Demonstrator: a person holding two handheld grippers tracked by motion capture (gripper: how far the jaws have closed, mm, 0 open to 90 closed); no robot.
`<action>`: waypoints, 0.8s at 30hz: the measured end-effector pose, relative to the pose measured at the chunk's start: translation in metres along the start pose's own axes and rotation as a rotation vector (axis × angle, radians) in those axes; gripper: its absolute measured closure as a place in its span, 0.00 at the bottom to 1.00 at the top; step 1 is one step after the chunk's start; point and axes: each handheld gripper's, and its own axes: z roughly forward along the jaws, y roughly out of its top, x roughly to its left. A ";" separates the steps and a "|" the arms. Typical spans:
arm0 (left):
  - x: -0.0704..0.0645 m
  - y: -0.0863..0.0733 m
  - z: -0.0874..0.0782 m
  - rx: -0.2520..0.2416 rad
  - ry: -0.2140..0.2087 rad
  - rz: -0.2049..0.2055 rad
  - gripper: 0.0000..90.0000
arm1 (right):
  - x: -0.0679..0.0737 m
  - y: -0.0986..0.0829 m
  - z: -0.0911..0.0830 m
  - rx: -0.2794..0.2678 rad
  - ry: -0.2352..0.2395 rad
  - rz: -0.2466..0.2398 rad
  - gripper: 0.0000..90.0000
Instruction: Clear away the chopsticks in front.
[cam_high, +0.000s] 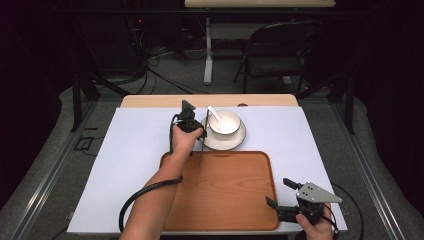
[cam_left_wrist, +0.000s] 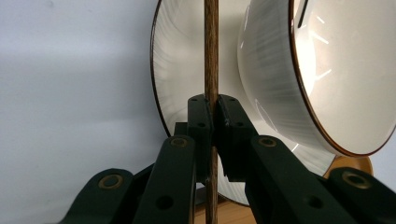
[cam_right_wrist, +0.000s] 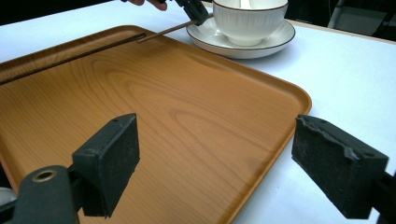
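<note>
My left gripper (cam_high: 201, 134) is shut on a thin brown stick (cam_high: 200, 155) that slants down toward the far rim of the wooden tray (cam_high: 225, 195). The left gripper view shows the stick (cam_left_wrist: 211, 51) clamped upright between the jaws of that gripper (cam_left_wrist: 213, 107), right beside a white saucer (cam_left_wrist: 180, 70) and ribbed white bowl (cam_left_wrist: 275, 79). The bowl (cam_high: 225, 122) sits on the saucer (cam_high: 220, 143) with a white spoon (cam_high: 214, 112) in it. My right gripper (cam_high: 279, 192) stands open over the tray's near right corner, and in its own view nothing sits between the jaws of the gripper (cam_right_wrist: 219, 154).
A white sheet (cam_high: 130, 165) covers the table, and a strip of bare wood (cam_high: 150, 101) shows at the back edge. Beyond the table stand a black folding chair (cam_high: 270, 55) and a white table leg (cam_high: 208, 55). Cables lie on the floor.
</note>
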 end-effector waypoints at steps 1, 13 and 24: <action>0.000 0.000 -0.002 -0.006 -0.001 -0.007 0.94 | 0.000 0.000 0.000 0.001 0.000 0.000 0.16; 0.016 0.003 -0.046 -0.070 0.015 -0.026 0.94 | 0.000 0.000 0.000 0.002 -0.001 0.001 0.16; 0.032 -0.003 -0.089 -0.116 0.030 -0.009 0.94 | 0.000 0.000 0.001 0.004 -0.004 0.002 0.16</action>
